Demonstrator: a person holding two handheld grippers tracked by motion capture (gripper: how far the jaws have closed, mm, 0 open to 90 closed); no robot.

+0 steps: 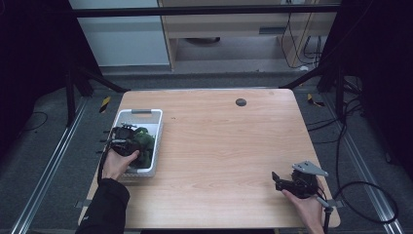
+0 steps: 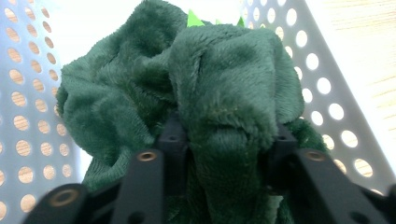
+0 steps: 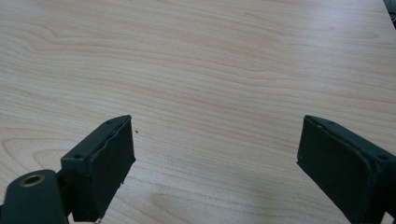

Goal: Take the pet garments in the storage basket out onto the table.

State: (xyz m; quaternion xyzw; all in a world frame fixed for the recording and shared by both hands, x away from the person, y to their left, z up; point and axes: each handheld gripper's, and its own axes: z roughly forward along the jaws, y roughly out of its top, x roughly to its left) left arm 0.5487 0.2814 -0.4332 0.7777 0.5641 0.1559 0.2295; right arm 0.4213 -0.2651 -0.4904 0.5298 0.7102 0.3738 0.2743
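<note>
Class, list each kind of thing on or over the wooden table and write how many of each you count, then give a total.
White perforated basket: 1
Dark green plush item, in the basket: 1
Hand-held tool: 2 (left tool closed on the plush, right tool open over bare table)
Small dark round fitting in the tabletop: 1
Total: 5

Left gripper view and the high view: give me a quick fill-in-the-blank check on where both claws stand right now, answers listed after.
1. The left claw is shut on the dark green plush ____.
2. That plush thing sits inside the white perforated plastic ____, at the left of the light wooden table.
3. The right claw rests over bare wood with its jaws ____.
4. The small round black grommet lies near the table's ____ edge.

Missing words: toy; basket; open; far
</note>
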